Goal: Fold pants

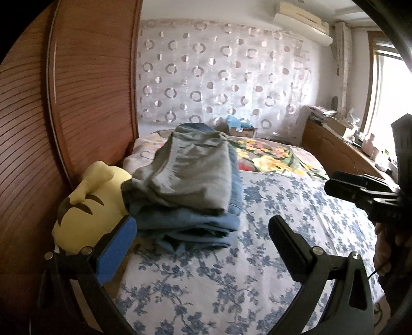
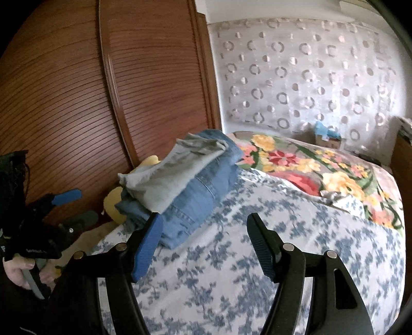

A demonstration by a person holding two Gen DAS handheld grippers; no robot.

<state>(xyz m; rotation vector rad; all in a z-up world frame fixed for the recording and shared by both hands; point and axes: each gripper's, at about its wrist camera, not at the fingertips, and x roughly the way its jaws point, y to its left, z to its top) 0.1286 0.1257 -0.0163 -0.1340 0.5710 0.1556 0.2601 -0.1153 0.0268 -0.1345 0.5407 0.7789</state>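
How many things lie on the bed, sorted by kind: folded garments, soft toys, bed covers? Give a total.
Folded garments: 2, the grey pants on top of the blue jeans
Soft toys: 1, the yellow plush
Bed covers: 2, the blue floral sheet and the bright flowered quilt
Total: 5

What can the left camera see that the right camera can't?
Only the left camera shows the air conditioner, the bright window, the cluttered wooden counter and the yellow pillow's face.

Only the right camera shows the person's hand gripping the left tool.

Both show the folded grey pants stacked on folded jeans, the blue flowered bedspread, the colorful flowered blanket, the wooden wardrobe, and both tools open and empty, including the right tool.
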